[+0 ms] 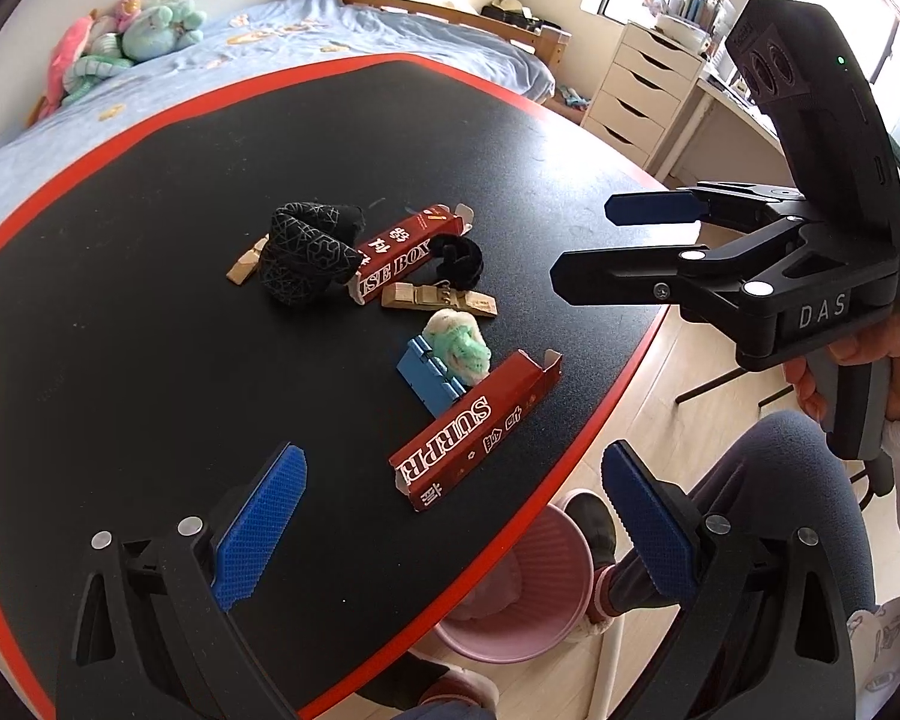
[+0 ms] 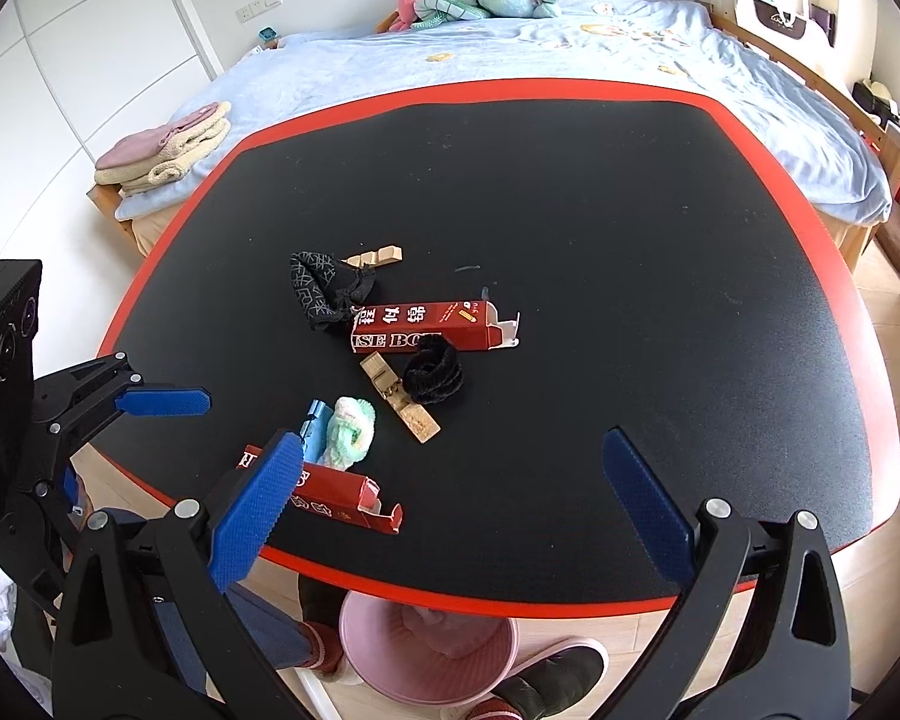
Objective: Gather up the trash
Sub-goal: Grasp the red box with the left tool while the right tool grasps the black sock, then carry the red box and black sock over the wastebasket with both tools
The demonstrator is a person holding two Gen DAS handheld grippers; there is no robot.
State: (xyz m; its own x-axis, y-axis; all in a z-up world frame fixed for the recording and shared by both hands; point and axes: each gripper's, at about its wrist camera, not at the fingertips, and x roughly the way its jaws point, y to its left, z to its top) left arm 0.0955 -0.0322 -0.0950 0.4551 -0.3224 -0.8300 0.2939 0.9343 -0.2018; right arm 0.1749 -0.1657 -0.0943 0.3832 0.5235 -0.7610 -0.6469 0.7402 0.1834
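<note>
On the black table lie two red cartons: a near one by the front edge, also in the right wrist view, and a far one. A green-white crumpled wad rests on a blue block. My left gripper is open and empty, just short of the near carton. My right gripper is open and empty above the table's front edge; it also shows in the left wrist view.
A black patterned cloth, a black hair tie and wooden clothespins lie mid-table. A pink bin stands on the floor under the front edge, by the person's legs. A bed lies behind.
</note>
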